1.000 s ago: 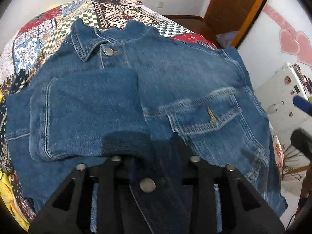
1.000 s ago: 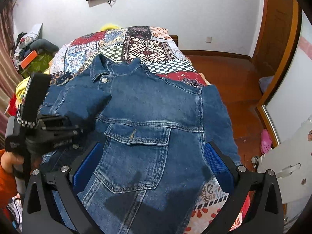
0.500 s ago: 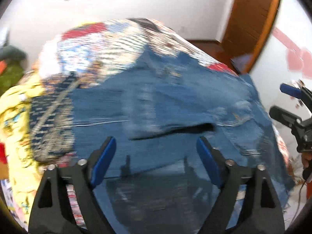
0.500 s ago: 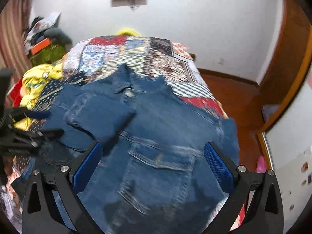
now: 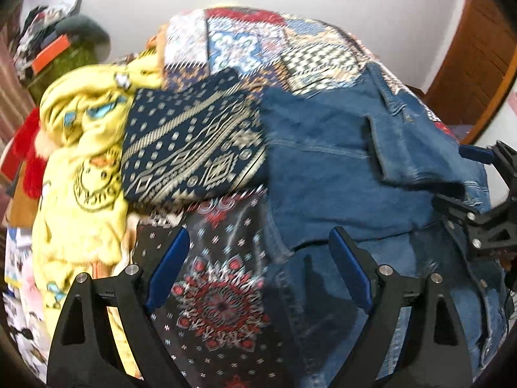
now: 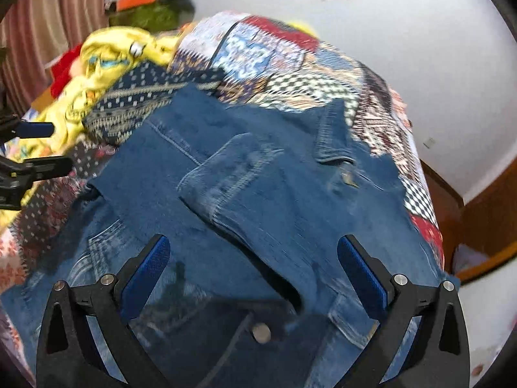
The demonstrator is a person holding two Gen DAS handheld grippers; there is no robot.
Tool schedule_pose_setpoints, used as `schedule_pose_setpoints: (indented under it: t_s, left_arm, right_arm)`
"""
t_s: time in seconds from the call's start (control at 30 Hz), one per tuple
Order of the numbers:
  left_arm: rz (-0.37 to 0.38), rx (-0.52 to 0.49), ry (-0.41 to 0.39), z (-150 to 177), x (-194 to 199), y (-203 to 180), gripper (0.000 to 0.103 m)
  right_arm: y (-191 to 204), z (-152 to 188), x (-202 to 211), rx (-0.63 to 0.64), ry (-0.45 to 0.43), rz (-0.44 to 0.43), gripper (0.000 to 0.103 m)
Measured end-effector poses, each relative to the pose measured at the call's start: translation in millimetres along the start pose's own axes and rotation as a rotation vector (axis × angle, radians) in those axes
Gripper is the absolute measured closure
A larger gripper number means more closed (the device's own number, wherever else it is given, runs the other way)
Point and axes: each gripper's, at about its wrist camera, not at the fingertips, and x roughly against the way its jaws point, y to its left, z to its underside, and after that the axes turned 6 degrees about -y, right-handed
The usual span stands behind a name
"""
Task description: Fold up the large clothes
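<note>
**Denim jacket spread on the bed, both jaws wide**

My left hand-held gripper (image 5: 258, 271) hangs spread and empty over the patchwork bedspread (image 5: 226, 294). My right hand-held gripper (image 6: 253, 278) gapes empty above the denim jacket (image 6: 258, 194), one sleeve folded across its front.

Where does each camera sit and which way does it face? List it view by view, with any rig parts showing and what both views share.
Left wrist: on the left gripper, angled down at the patchwork bedspread beside the denim jacket; its open blue-padded fingers show, right gripper at the edge.
Right wrist: on the right gripper, angled down over the jacket; open fingers show, left gripper at the edge.
Shared: jacket, bedspread, yellow garment.
</note>
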Motion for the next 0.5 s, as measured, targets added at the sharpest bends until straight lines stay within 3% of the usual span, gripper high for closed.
schedule_pose_setpoints:
  t_s: [0.1, 0.23, 0.33, 0.37, 0.43, 0.5]
  left_arm:
    - [0.005, 0.027, 0.019, 9.4, -7.3, 8.7, 0.015]
    - [0.017, 0.055, 0.042, 15.9, -15.9, 13.6, 0.015]
    - [0.026, 0.069, 0.048, 16.9, -19.3, 13.9, 0.015]
    - [0.029, 0.071, 0.047, 16.5, -19.7, 13.4, 0.015]
    - [0.031, 0.073, 0.045, 14.8, -19.9, 11.7, 0.015]
    - [0.034, 0.070, 0.041, 12.0, -18.1, 8.3, 0.015]
  right_arm:
    - [6.3, -6.5, -23.0, 0.032, 0.043, -0.004, 0.002]
    - [10.5, -9.0, -46.1, 0.061, 0.113, 0.005, 0.020]
    - [7.5, -9.3, -50.7, 0.066, 0.117, -0.020, 0.022]
    - [6.1, -9.4, -49.4, 0.066, 0.108, -0.028, 0.026]
    - [3.3, -8.7, -46.3, 0.059, 0.103, -0.046, 0.048]
    - [1.5, -8.1, -44.5, 0.049, 0.106, -0.075, 0.060]
